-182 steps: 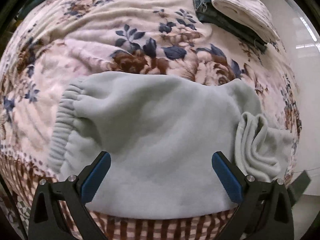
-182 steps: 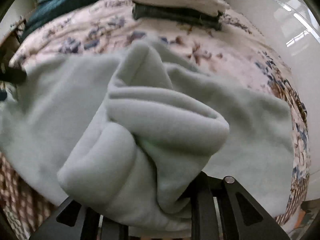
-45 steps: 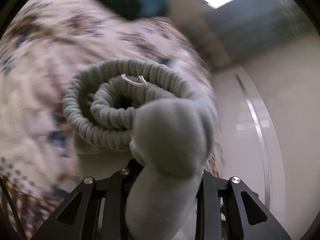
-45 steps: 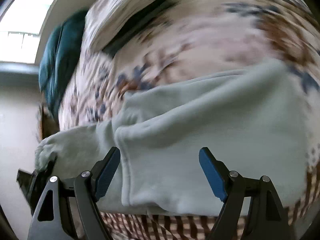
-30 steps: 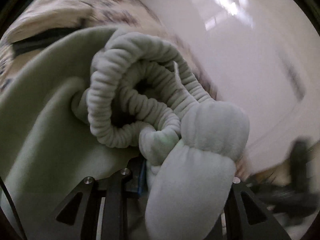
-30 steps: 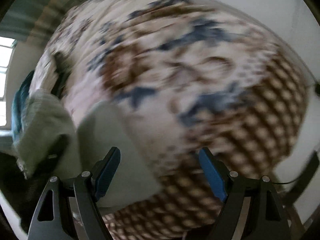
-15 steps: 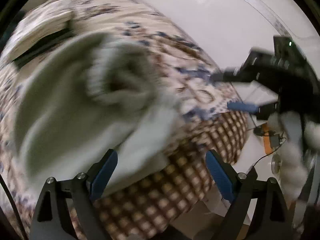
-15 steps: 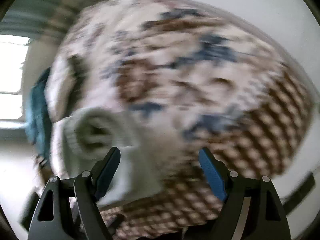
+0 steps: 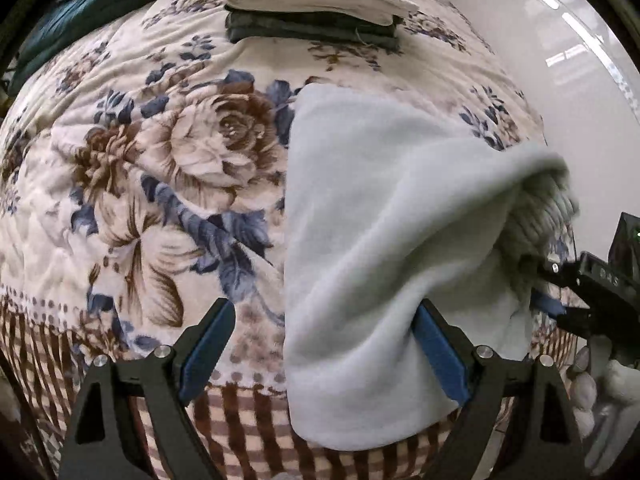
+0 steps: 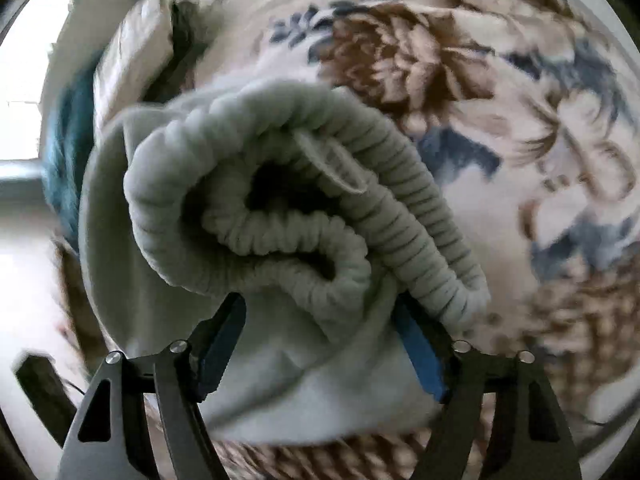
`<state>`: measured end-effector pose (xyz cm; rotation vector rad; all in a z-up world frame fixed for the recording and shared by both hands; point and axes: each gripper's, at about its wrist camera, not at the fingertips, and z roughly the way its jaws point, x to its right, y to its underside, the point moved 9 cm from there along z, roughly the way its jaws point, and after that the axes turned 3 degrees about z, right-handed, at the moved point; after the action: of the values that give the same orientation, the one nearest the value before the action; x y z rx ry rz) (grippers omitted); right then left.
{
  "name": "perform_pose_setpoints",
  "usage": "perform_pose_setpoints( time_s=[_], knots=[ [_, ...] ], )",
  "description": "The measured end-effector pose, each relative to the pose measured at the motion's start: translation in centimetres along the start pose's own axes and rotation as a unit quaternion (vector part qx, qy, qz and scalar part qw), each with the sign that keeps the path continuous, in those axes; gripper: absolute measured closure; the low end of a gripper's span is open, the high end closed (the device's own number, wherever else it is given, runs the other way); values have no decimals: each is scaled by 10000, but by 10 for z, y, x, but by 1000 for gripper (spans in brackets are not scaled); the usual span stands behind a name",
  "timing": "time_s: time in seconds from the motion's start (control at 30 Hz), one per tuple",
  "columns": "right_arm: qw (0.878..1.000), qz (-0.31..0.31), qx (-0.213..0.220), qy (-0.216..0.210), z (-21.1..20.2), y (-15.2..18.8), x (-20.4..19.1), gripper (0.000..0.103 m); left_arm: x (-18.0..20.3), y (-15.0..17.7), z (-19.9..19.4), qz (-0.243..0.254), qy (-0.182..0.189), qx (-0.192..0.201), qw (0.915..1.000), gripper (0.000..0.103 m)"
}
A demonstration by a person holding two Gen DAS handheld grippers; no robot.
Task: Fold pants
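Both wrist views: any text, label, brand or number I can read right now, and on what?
None can be read.
Small pale marks on the black right gripper body at the right edge of the left wrist view: too small and blurred to read.
Pale grey pants, with the white tab at the waistband: no print visible.
Floral blanket and folded stack: pattern only, no lettering.

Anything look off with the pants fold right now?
Yes. The grey pants aren't flat: the elastic waistband is bunched into a loose curl at the bed's edge, between the jaws of the right gripper, which have just been closing. The left gripper is open.
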<state>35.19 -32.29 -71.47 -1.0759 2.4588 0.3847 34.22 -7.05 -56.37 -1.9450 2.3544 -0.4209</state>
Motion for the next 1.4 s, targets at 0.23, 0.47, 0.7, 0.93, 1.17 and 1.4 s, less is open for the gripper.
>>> perform_pose_setpoints(
  time_s=[0.23,0.47,0.7,0.93,1.17,1.4],
  knots=[
    [9975,-211,559,366,-22,6,1,67,-1,0,6,133,-122,-6,9998,13],
    [9989,-248,386,52,-14,3,-12,53,0,1,7,242,-164,-11,9996,13],
    [9970,173,753,6,-26,8,3,83,7,-1,-12,102,95,-20,9999,13],
    [9932,328,1083,-266,-127,63,8,84,12,-16,-68,-240,747,370,9962,13],
    [9845,1502,-887,161,-41,85,92,80,5,-54,-27,-143,458,145,9987,13],
    [9927,1052,292,-505,-104,22,55,25,41,-125,20,698,753,-280,9943,13]
  ],
)
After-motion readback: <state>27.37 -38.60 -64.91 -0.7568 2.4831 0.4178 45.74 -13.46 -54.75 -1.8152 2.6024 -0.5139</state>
